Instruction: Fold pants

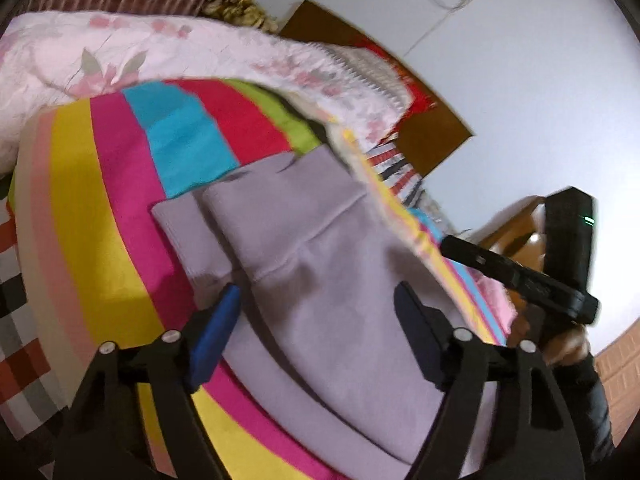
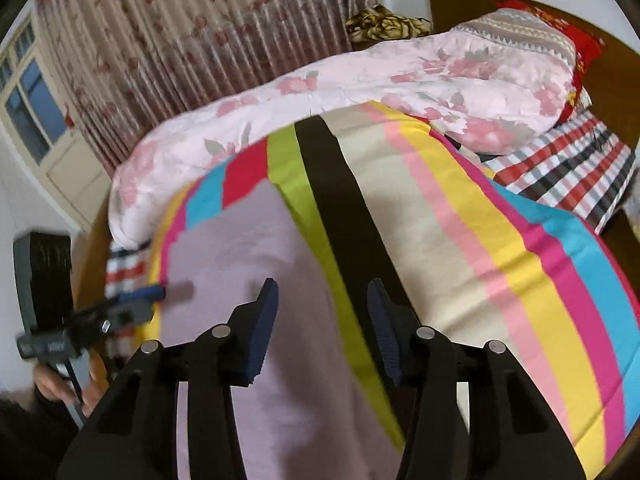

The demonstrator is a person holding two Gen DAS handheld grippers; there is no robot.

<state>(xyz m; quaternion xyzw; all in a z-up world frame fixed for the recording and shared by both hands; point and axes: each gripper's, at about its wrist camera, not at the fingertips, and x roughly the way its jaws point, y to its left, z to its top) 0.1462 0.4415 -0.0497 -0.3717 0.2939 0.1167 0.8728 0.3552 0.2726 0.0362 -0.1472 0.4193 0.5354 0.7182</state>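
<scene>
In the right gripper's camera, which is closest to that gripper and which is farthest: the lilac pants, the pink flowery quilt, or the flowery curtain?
1. Lilac pants, right beneath the right gripper.
2. Pink flowery quilt, across the bed's far side.
3. Flowery curtain, behind the bed.

Left wrist view: rolled, looking close down over the pants [image 1: 320, 264] on the striped sheet [image 1: 100, 200], toward the quilt [image 1: 120, 52] and wall. Right wrist view: upright, close above the sheet [image 2: 480, 220], facing the quilt [image 2: 360, 80] and curtain [image 2: 180, 40]. Both share pants [image 2: 240, 260], sheet and quilt; each shows the other gripper at its edge.
</scene>
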